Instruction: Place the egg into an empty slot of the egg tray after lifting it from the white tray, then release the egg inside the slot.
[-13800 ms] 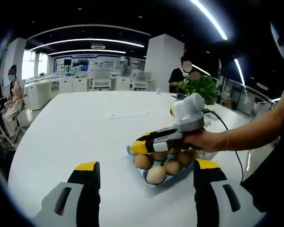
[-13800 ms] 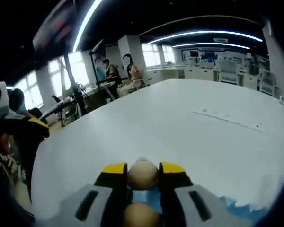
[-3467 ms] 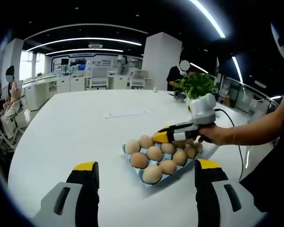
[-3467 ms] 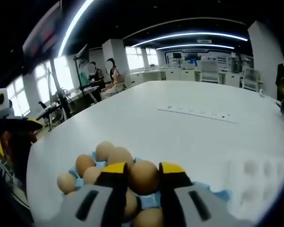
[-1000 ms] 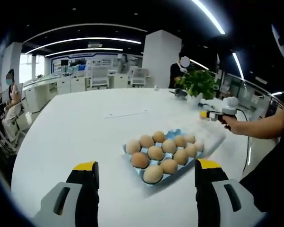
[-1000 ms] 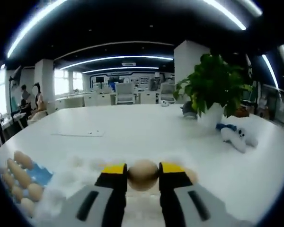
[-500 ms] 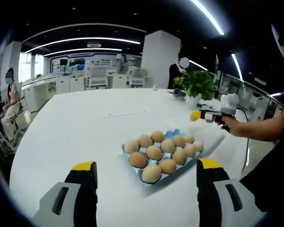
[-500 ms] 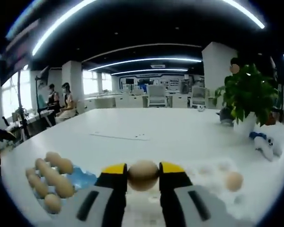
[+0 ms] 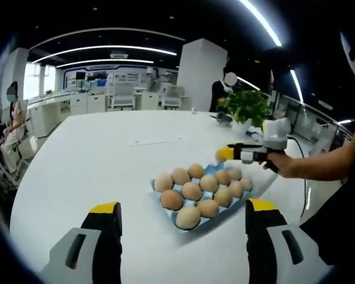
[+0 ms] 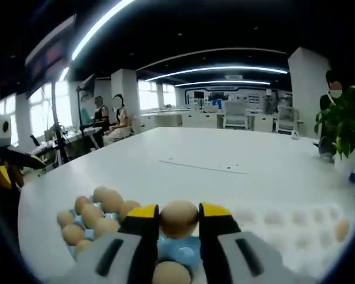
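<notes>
Above the blue egg tray [image 10: 180, 251] on the white counter [image 9: 89, 171], we see the right tool [image 10: 178, 220] clenched on a brown egg [image 10: 178, 219]. Our left tool [image 9: 180, 213] is released, jaws wide apart, near the tray. One egg [image 10: 341, 229] lies in the white tray [image 10: 296, 236].
</notes>
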Tool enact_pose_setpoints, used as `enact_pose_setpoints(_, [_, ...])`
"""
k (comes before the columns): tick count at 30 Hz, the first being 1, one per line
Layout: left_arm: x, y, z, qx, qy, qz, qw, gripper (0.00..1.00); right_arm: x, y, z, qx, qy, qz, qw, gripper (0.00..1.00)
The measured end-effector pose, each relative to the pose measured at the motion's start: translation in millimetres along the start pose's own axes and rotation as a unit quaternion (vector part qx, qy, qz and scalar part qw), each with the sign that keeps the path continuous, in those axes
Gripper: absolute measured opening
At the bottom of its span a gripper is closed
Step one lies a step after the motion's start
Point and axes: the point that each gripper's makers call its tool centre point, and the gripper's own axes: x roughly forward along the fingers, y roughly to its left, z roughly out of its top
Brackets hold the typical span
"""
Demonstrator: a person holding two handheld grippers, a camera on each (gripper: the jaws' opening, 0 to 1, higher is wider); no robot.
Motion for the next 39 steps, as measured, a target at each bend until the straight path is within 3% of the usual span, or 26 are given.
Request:
enact_pose_setpoints(10, [-1.3, 2.3, 0.5, -0.002, -0.001, 0.002, 1.0, 0.86, 15.8, 19.7, -9.6, 0.0, 0.021, 0.027, 0.9994, 0.26])
enact_pose_setpoints(34, [3.3, 1.1, -0.5, -0.001, 0.004, -0.005, 1.0, 0.84, 27.0, 27.0, -27.4, 0.031, 0.071, 0.047, 0.9959, 0.26])
enact_pose_setpoints(39, [3.9, 0.9, -1.5, -0.001, 0.006, -0.005, 1.0, 0.83, 26.9, 26.7, -26.9, 0.02, 0.075, 0.045, 0.996, 0.21])
